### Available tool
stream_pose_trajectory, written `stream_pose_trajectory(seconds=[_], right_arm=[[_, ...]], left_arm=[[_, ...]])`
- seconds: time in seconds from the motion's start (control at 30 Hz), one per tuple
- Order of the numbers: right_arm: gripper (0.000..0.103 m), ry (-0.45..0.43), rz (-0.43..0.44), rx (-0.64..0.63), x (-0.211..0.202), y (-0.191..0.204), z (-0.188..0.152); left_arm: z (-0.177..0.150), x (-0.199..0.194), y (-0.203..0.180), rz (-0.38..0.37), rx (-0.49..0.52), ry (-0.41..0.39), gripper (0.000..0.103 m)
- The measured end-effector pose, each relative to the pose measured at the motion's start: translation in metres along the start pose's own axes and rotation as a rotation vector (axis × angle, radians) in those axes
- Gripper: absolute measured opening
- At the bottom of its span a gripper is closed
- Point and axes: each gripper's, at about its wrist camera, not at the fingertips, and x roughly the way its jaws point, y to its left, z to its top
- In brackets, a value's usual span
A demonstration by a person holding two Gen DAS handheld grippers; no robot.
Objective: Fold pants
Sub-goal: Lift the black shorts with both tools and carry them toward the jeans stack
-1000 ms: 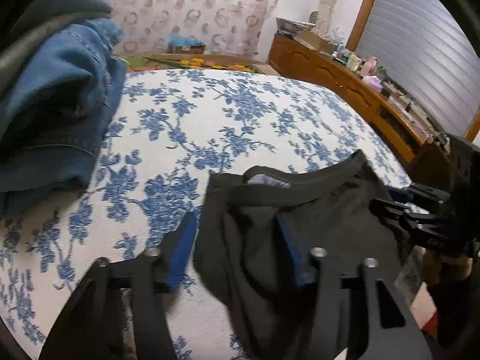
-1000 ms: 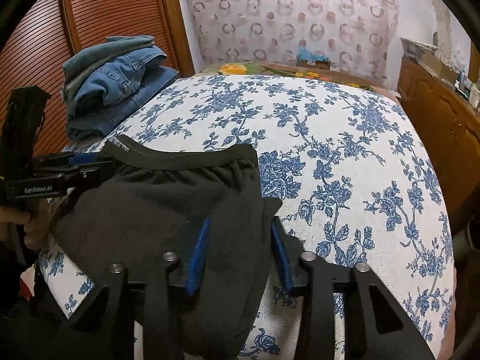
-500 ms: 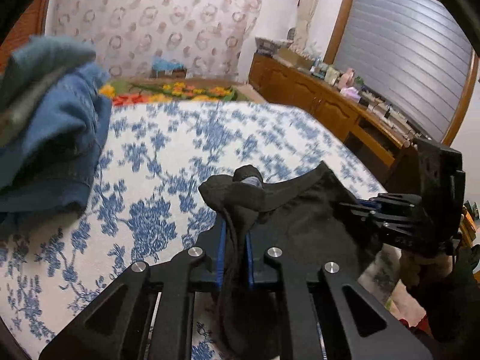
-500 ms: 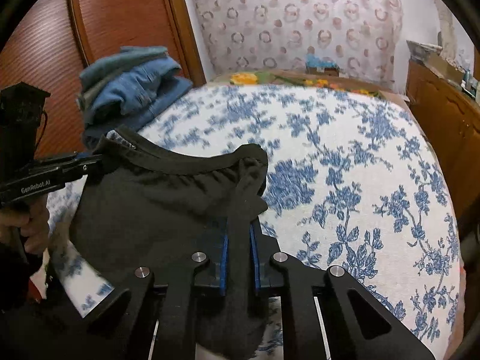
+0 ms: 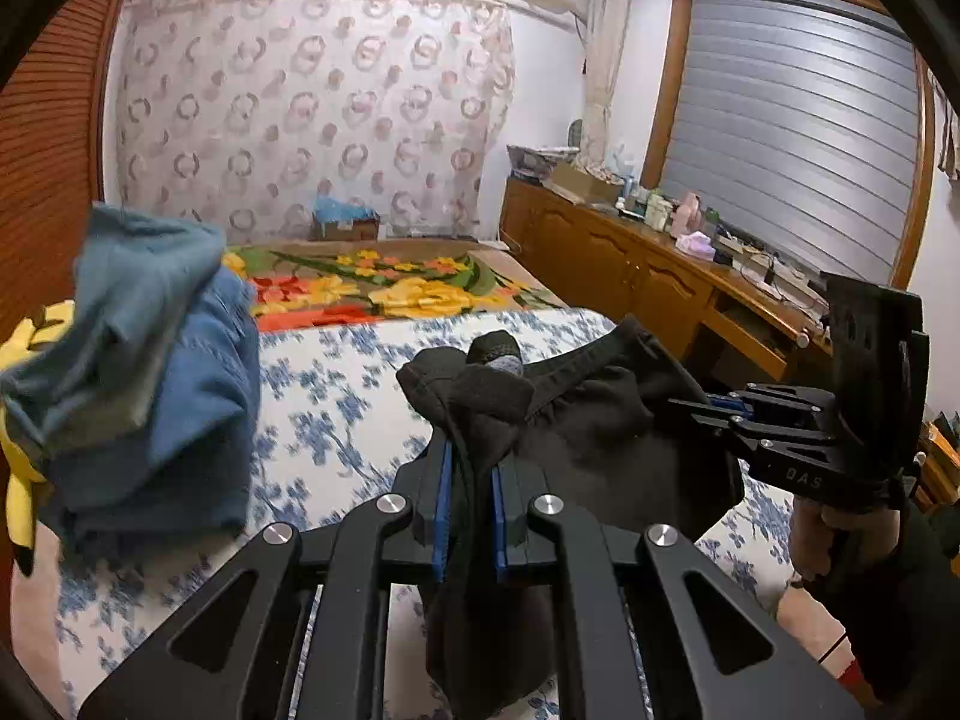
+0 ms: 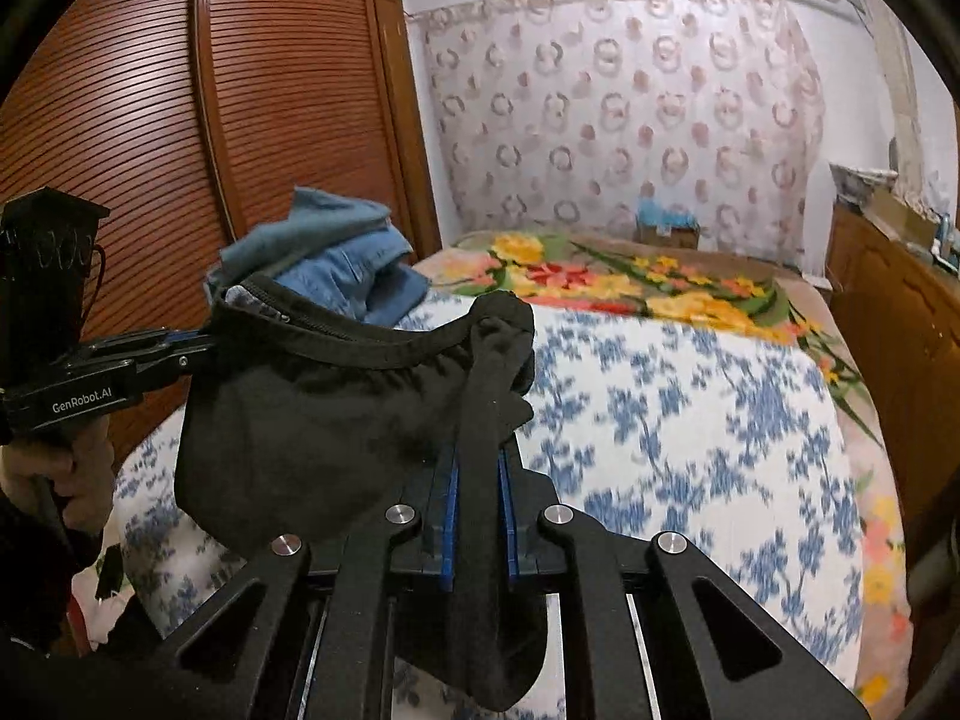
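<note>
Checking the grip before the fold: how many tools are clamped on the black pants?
2. The left tool pinches one waistband corner of the black pants; the right tool pinches the other.

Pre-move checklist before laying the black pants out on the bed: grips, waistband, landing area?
1. Left gripper shut on black fabric pants: ok.
2. Right gripper shut on the pants' other waistband corner: ok.
3. Waistband taut between grippers: not ok, sags.
4. Legs hanging free, untwisted: cannot tell, below view.
5. Blue-flowered white bedspread bare ahead: ok.
6. Pile of blue denim clothes apart from the pants: ok.
</note>
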Motion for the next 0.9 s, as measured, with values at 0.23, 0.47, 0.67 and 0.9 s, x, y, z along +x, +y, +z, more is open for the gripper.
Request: stream_pose_trajectory(seconds=[0.23, 0.47, 0.67, 0.9], right_arm=[[0.011, -0.025, 0.033, -0.032, 0.018, -0.001, 0.024], [0.011, -0.051, 0.071, -0.071, 0.044, -0.005, 0.055], [0.011, -0.096, 0.111, -0.128, 0.069, -0.002, 0.096], [0.011, -0.136, 0.152, -0.211, 0.108, 0.007, 0.143]], left_arm=[[0.019, -0.008, 0.016, 0.035, -0.004, -0.037, 0.012], [0.036, -0.020, 0.036, 0.071, -0.028, -0.071, 0.012], [0.056, -0.031, 0.063, 0.133, -0.048, -0.109, 0.012], [0.077, -0.045, 0.090, 0.199, -0.065, -0.165, 0.012]])
